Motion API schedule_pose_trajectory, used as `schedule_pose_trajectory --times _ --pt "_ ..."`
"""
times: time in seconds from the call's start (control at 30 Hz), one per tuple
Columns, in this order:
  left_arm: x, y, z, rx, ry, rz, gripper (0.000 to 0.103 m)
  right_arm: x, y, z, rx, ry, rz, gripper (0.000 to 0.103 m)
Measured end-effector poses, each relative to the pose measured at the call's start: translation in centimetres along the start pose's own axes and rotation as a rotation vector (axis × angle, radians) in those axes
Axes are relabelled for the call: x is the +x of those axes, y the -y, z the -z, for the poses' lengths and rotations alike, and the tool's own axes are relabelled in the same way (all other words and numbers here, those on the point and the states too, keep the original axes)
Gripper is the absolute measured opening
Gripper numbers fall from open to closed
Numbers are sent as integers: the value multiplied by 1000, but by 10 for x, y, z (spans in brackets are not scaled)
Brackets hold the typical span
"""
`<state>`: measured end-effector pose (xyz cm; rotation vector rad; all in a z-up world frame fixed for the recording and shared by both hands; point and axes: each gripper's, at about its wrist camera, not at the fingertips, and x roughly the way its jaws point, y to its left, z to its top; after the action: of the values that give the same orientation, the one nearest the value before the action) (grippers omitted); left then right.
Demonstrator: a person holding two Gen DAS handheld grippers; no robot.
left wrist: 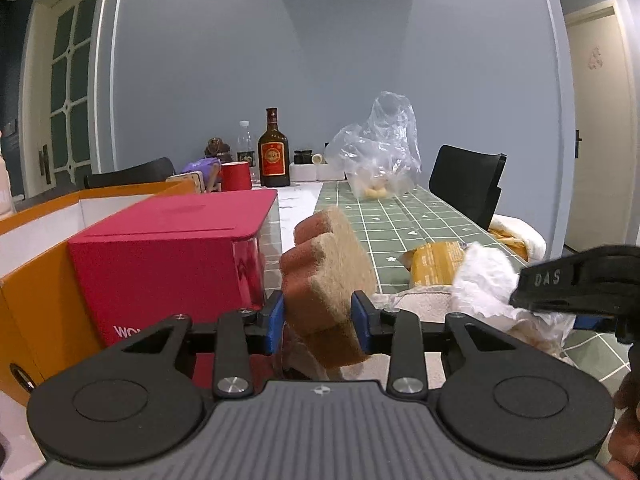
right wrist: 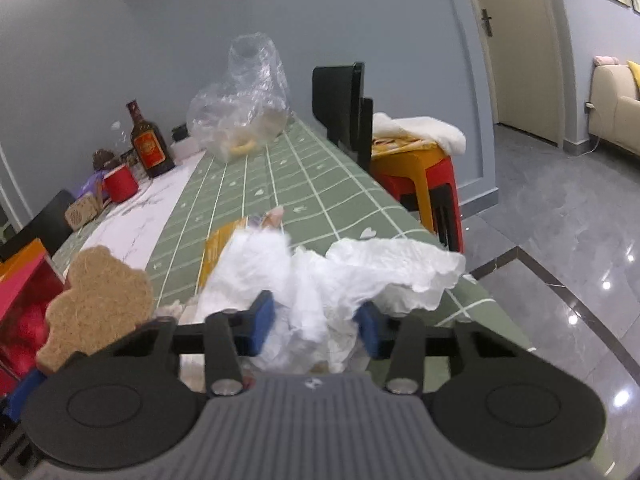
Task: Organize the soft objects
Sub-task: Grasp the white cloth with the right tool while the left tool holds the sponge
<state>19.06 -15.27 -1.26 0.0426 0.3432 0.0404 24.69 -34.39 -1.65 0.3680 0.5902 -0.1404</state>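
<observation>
Between the blue pads of my left gripper (left wrist: 318,320) stood a sponge (left wrist: 332,276), brown on one side and tan on the other, tilted upward. Both pads pressed on its lower part, so the jaws were about half closed on it. It hung above the green checked tablecloth (left wrist: 420,220), just beside a red box (left wrist: 172,256) that sat in an orange carton (left wrist: 36,292).

My right gripper (right wrist: 316,322) was around a crumpled white plastic bag (right wrist: 320,276) near the table edge. Its jaws were fairly narrow, and the bag bulged up between the pads; I judged they pinched it. Behind the bag lay a yellow packet (right wrist: 218,250).
</observation>
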Motion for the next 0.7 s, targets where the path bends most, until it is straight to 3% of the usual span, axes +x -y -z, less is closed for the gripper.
schedule_pose_trajectory --times 0.03,0.07,0.17,0.27,0.37,0.47,0.53,0.57,0.6,0.67,0.7 --pt "0 0 0 0 -3 4 40 0 1 0 4 4 5 13" --pt "1 0 0 2 -7 8 40 -2 1 -1 6 12 13 9" --pt "4 0 0 9 -17 18 41 -11 9 -2 74 45 -36 9" --pt "4 0 0 8 -23 20 41 -20 24 -5 200 78 -179 9" --pt "5 0 0 8 -31 20 41 -23 34 -6 296 63 -327 9" --pt "6 0 -1 10 -32 19 41 -20 34 -6 321 21 -365 10" --pt "6 0 0 8 -30 7 41 -18 29 -5 303 4 -327 21" --pt "6 0 0 6 -31 7 41 -17 26 -5 290 1 -299 34" --pt "7 0 0 4 -34 10 41 -16 23 -5 280 -1 -273 57" --pt "7 0 0 2 -36 10 41 -18 24 -5 281 14 -244 84" --pt "7 0 0 3 -36 9 41 -20 24 -5 277 32 -236 91"
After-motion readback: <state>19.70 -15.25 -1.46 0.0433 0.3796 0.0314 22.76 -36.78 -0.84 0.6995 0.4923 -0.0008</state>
